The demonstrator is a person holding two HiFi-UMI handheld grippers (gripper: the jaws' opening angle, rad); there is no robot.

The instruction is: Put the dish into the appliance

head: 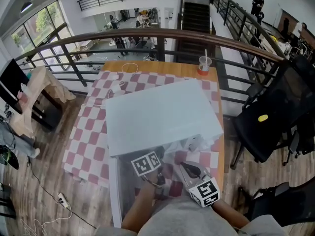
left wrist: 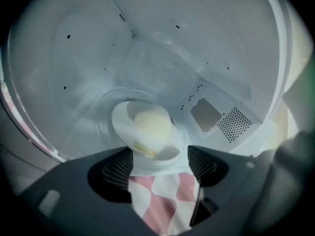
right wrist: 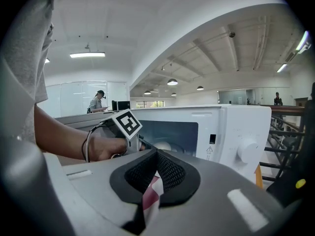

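Wooden worktop under a checked cloth

A red-and-white checked cloth [head: 88,141] covers most of the worktop [head: 162,64]. A white microwave [head: 157,117] stands on the cloth, a plastic cup [head: 204,63] with a straw at the far right corner, and a white cable [head: 129,67] near the far edge.

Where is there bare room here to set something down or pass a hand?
Bare checked cloth lies between the microwave's left wall and the cloth's left edge. Inside, the floor left of the dish is free. Crowded: the microwave mouth, where the left gripper, open at the dish, and the shut right gripper sit.
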